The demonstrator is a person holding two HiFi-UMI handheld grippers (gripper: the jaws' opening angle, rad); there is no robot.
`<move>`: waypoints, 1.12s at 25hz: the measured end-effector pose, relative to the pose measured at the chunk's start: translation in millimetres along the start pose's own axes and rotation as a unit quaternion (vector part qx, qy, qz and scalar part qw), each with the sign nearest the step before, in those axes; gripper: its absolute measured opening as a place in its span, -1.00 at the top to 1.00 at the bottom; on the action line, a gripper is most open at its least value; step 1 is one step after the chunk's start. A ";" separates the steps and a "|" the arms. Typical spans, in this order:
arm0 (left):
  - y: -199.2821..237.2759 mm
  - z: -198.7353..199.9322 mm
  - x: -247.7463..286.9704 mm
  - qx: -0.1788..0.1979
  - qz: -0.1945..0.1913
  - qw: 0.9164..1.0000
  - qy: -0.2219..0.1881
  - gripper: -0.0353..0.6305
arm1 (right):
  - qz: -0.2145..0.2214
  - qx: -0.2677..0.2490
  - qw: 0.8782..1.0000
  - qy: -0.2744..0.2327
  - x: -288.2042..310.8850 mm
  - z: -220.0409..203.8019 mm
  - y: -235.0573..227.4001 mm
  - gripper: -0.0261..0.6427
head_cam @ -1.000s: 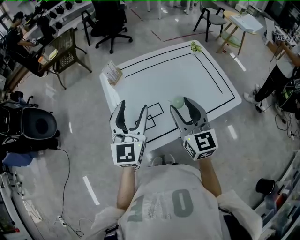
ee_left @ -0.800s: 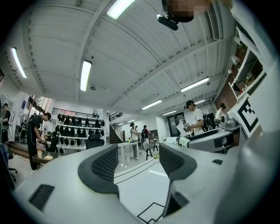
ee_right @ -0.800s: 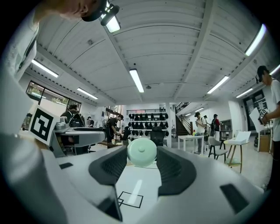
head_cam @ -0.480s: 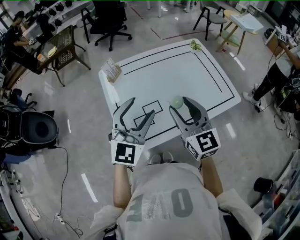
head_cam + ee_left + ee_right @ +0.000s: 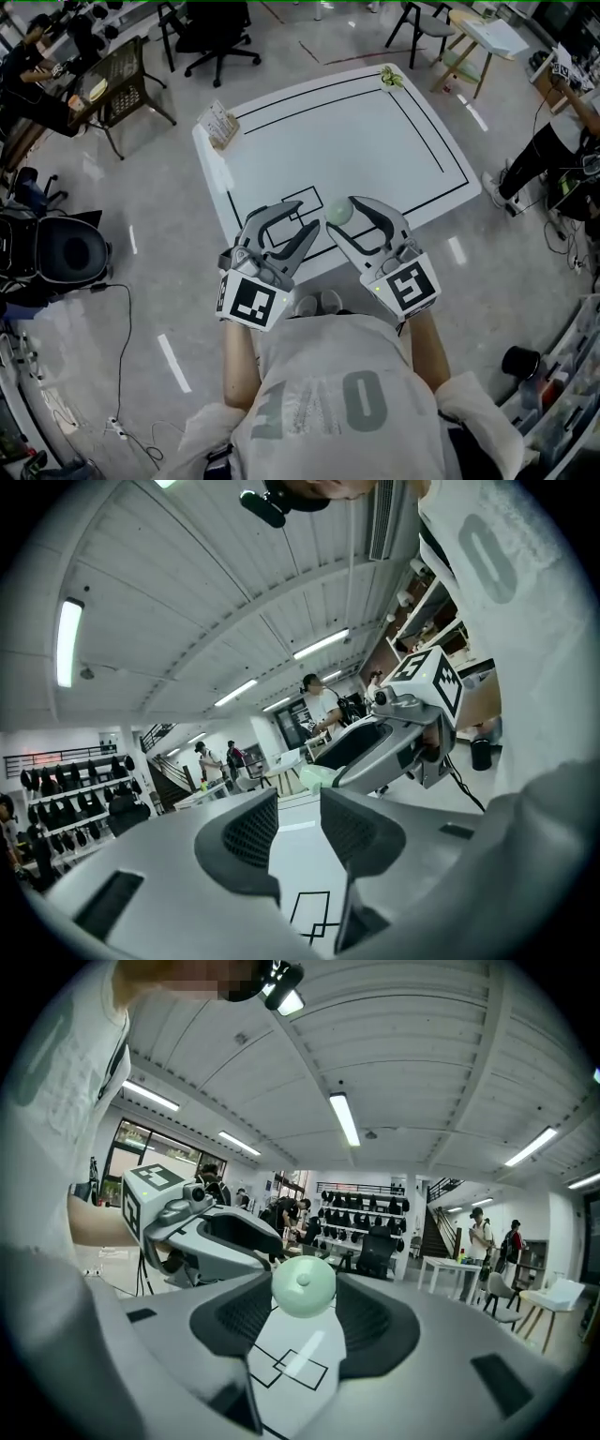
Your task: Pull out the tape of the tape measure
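A round pale green tape measure point(image 5: 303, 1285) sits between the pads of my right gripper point(image 5: 303, 1314), which is shut on it. In the head view the tape measure point(image 5: 336, 210) shows at the tips of the right gripper point(image 5: 349, 217), above the near edge of the white table point(image 5: 375, 141). My left gripper point(image 5: 298, 221) points right toward it, just short of touching. Its jaws are closing and nothing is between them. In the left gripper view, the left gripper point(image 5: 298, 819) frames only the table, and the tape measure point(image 5: 314, 778) lies just beyond. No tape shows pulled out.
The table carries a black rectangular border and small black squares point(image 5: 298, 201) near my grippers. A small box of cards point(image 5: 217, 125) stands at its far left corner, a yellow-green item point(image 5: 391, 79) at the far right corner. Chairs point(image 5: 122, 89) and people stand around the table.
My left gripper has swung right toward the tape measure and its jaws have narrowed. The right gripper has shifted slightly left, still holding the tape measure.
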State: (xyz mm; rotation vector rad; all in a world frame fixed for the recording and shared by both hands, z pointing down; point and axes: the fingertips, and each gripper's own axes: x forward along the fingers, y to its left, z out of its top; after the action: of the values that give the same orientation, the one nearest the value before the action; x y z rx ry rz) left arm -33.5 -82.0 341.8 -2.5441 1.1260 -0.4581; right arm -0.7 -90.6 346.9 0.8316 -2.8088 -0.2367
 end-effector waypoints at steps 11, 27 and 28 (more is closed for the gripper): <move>-14.9 -3.0 2.3 -0.012 -0.051 0.999 0.010 0.64 | 0.024 0.002 1.000 0.016 1.9 -3.7 10.7 0.24; -24.0 -11.3 9.2 -0.021 -0.084 0.996 0.018 0.80 | 0.024 -0.004 0.999 0.030 3.0 -12.4 8.0 0.24; -24.8 -11.9 8.8 -0.020 -0.085 0.996 0.019 0.80 | 0.026 -0.006 0.999 0.031 2.9 -13.2 8.6 0.24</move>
State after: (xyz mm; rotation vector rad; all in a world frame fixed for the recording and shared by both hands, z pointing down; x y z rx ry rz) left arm -16.6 -74.7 364.1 -2.6890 0.9445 -0.5329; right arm -4.4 -86.3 361.9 0.7502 -2.7643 -0.2154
